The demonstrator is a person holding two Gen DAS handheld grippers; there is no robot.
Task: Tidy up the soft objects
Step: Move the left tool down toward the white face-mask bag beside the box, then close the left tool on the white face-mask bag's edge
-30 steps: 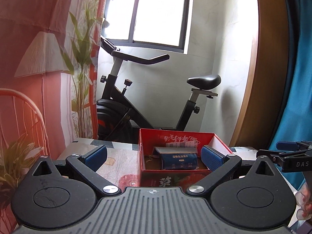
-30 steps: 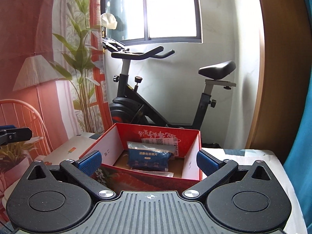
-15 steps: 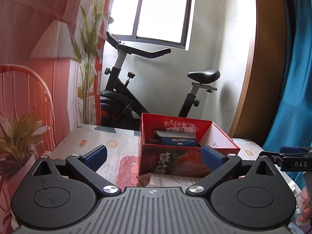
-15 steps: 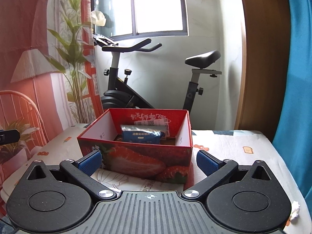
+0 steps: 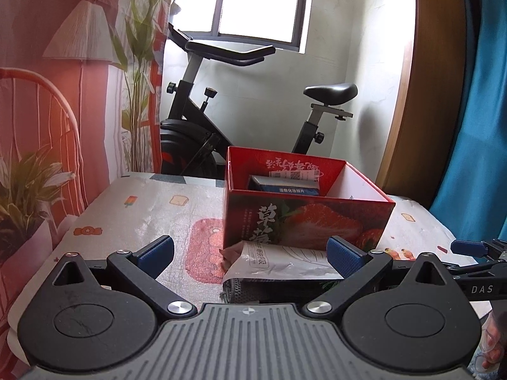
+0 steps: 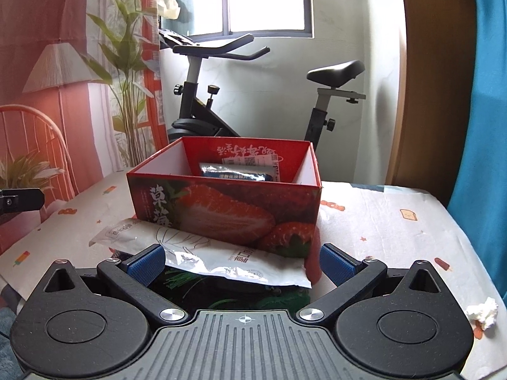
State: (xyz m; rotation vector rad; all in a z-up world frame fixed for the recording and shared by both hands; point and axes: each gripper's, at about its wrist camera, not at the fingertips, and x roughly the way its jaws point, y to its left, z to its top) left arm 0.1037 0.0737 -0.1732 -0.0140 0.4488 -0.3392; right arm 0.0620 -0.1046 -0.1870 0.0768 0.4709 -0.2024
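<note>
Both grippers have been drawn back from the red box (image 6: 221, 209); a white packet (image 6: 218, 258) is now seen before it.

Your table (image 6: 396, 221), in a printed cloth, carries the strawberry box (image 6: 228, 209) at 12 o'clock, white pouch (image 6: 221, 253) against it, tissue wad (image 6: 483, 312) at 4.

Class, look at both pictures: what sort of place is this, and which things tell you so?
Probably a room in a home, not a lab. An exercise bike stands by a window, and a strawberry box sits on a cartoon-print tablecloth.
</note>
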